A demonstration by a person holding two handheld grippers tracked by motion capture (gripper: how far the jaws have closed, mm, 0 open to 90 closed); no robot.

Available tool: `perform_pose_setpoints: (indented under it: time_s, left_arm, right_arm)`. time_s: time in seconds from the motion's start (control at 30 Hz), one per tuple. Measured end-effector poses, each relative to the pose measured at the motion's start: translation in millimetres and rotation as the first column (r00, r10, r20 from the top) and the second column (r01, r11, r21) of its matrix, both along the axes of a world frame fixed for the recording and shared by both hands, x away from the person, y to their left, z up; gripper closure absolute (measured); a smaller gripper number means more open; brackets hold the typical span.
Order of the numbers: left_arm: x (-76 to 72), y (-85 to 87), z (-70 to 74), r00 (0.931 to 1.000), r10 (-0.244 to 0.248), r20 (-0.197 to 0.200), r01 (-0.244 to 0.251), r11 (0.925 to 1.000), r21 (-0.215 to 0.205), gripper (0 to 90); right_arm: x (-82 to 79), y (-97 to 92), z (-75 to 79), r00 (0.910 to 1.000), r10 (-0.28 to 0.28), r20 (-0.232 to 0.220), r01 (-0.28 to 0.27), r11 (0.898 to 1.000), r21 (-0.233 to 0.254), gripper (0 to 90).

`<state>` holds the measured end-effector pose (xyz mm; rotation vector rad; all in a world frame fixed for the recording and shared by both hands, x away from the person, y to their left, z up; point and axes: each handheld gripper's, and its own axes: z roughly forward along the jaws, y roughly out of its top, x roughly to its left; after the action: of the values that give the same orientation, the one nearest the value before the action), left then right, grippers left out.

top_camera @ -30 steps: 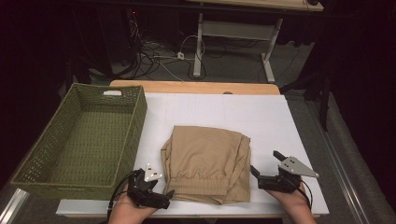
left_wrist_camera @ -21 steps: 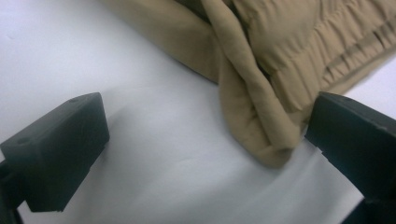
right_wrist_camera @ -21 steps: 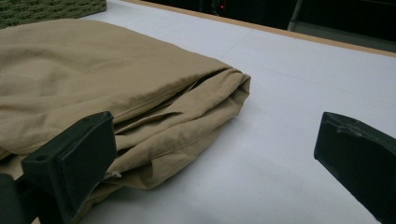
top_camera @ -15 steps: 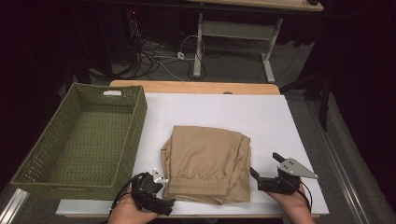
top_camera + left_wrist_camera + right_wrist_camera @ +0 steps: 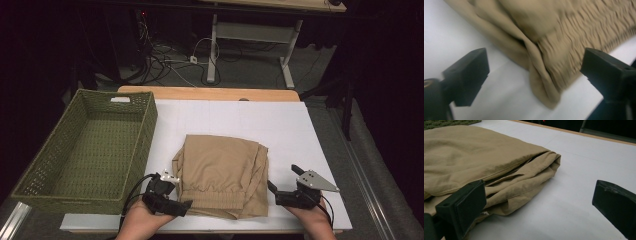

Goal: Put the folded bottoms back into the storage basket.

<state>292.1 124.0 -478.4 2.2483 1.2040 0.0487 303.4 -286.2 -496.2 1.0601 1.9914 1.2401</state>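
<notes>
1. The left hand-held gripper (image 5: 176,197) is seen at the lower left of centre in the high view, held in a hand (image 5: 142,220) at the bottom edge; its black jaws are spread apart, grasping nothing.
2. In the left gripper view, the gathered elastic corner of the folded tan cloth garment (image 5: 554,50) is seen between and beyond those jaws, untouched by either.
3. The right hand-held gripper (image 5: 283,182) is seen at the lower right of the high view, a grey three-cornered plate (image 5: 316,181) on top; its jaws are likewise released and wide apart.
4. In the right gripper view, the garment's layered folded edge (image 5: 524,177) is seen just beside the jaw at frame left, with bare white surface (image 5: 584,170) before the other jaw.
5. The garment (image 5: 222,172) is laid in the lower centre of the white surface (image 5: 225,120), between the two grippers.
6. A green woven rectangular basket (image 5: 148,122) is placed at frame left, near the garment.
</notes>
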Motion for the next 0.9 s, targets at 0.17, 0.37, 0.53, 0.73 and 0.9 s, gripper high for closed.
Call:
perform_pose_setpoints:
  time_s: [0.17,0.37,0.53,0.73,0.9]
  left_arm:
    - [4.3,-6.3,-9.8,0.999,-0.01,-0.043,0.01,0.9998,0.015,23.3]
    - [0.7,-10.4,-8.4,0.9986,-0.033,-0.042,0.034,0.999,0.03,37.1]
    - [-3.4,-15.7,-8.5,0.9965,-0.077,-0.033,0.077,0.9969,0.016,55.6]
    - [-8.3,-15.9,-11.6,0.9958,-0.091,-0.002,0.091,0.9957,-0.015,66.2]
    - [-7.0,-20.3,-9.0,0.9948,-0.101,0.003,0.101,0.9948,0.008,75.1]
  right_arm:
    - [0.4,0.5,-0.4,1.0,-0.001,0.0,0.001,1.0,0.0,0.3]
    - [0.3,-0.2,-0.9,1.0,-0.007,-0.005,0.007,1.0,0.003,0.3]
    - [0.6,2.6,-1.4,1.0,-0.005,-0.007,0.005,1.0,-0.001,0.3]
    - [1.3,6.8,-2.5,1.0,0.001,-0.01,-0.001,1.0,-0.006,0.3]
    - [1.4,9.8,-4.1,0.9999,0.0,-0.017,0.0,1.0,-0.004,0.3]
